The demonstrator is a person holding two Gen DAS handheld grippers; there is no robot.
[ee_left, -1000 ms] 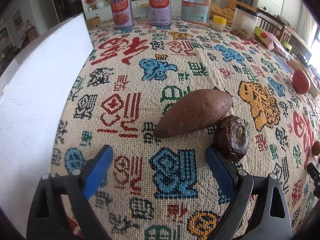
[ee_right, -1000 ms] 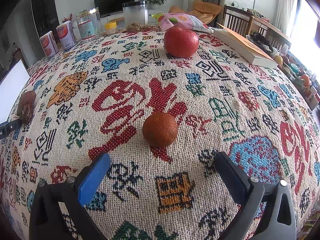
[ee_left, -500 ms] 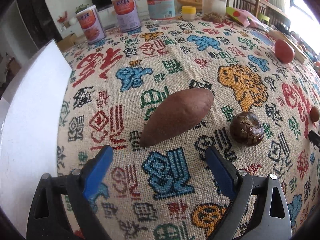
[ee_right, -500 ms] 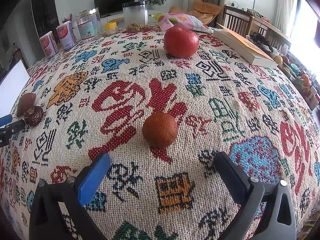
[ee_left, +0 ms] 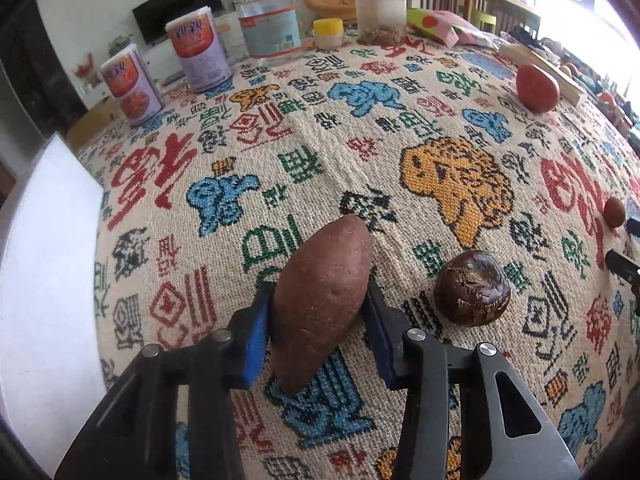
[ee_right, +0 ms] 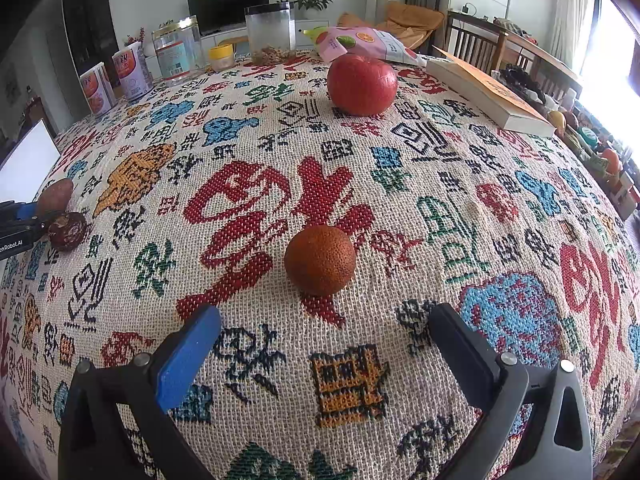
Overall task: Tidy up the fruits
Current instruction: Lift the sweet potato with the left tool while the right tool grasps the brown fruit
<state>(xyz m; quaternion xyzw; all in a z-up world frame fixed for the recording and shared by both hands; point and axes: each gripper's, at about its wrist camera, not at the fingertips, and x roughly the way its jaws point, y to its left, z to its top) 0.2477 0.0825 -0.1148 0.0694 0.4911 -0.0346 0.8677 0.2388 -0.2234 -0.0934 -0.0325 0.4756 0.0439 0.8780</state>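
From the left wrist, the left claw (ee_left: 318,334) is closing on the sweet potato (ee_left: 320,300), pads touching both its sides, beside the dark round fruit (ee_left: 472,289); from the right wrist, the right claw (ee_right: 320,344) is spread wide, just short of the small orange (ee_right: 320,261).

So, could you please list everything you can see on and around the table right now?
sweet potato: one, reddish brown, between left gripper's closing pads
dark round fruit: one, dark brown, beside sweet potato
orange: one, dull orange, ahead of right gripper
red fruit: one, far side
cans: two, purple-orange, far edge
jars: two clear, one small yellow-lidded
snack bag: one, pink
book: one, orange
white board: one
tablecloth: patterned
left gripper: closing
right gripper: open
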